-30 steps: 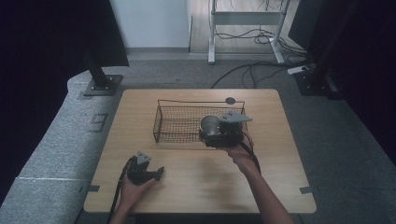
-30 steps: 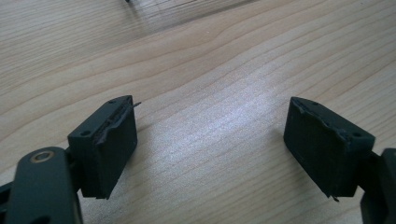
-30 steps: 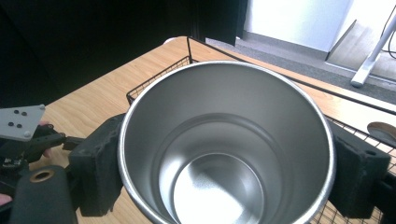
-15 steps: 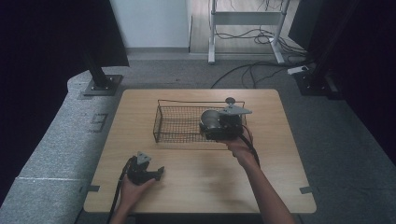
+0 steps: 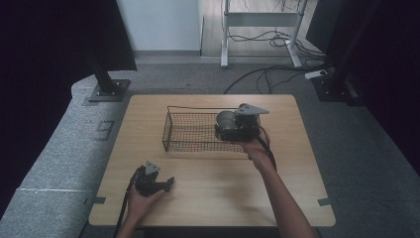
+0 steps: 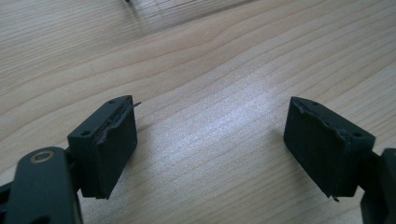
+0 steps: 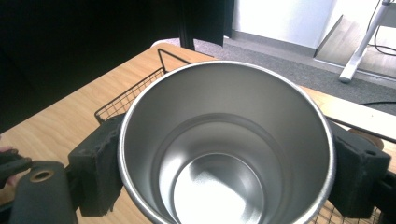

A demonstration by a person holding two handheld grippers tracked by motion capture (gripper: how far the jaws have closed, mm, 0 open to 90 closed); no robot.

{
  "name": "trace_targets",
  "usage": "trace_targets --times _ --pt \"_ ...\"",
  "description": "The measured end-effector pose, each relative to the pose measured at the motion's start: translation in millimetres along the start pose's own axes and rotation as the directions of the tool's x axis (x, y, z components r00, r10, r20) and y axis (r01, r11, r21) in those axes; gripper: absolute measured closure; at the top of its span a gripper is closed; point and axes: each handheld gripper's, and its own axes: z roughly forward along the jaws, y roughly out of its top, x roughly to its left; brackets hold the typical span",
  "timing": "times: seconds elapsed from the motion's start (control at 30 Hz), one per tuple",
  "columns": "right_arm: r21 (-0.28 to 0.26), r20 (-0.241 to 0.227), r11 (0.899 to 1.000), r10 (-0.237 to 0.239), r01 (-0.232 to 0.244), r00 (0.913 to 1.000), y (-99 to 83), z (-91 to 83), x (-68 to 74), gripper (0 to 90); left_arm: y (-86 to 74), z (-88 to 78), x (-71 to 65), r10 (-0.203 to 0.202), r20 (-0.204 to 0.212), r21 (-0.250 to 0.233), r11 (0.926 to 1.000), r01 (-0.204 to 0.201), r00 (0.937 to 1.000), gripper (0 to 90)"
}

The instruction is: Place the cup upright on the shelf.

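A shiny metal cup (image 7: 224, 154) sits between the two black jaws of my right gripper (image 7: 224, 172), which is shut on its sides; I look straight into its empty inside. In the high view the right gripper (image 5: 233, 126) holds the cup (image 5: 225, 118) over the right end of a black wire basket (image 5: 190, 133) on the wooden table (image 5: 213, 193). My left gripper (image 5: 168, 184) rests low near the table's front left, held in a hand. In the left gripper view its jaws stand wide apart and open (image 6: 210, 149) over bare wood.
The basket's wire rim (image 7: 135, 91) runs below and left of the cup in the right gripper view. A desk frame (image 5: 260, 29) and cables (image 5: 277, 74) lie on the floor beyond the table. Dark stands flank it.
My right gripper has carried the cup away from the table's front and up over the right end of the basket. The left gripper has stayed put.
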Motion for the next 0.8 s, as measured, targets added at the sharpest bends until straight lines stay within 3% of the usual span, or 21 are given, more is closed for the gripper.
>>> trace_targets --times 0.8 --pt "0.040 0.025 0.999 0.010 -0.011 0.9996 7.5 22.2 -14.9 14.1 0.0 0.0 -0.1 -0.001 0.001 -0.001 1.0000 0.001 1.0000 17.4"
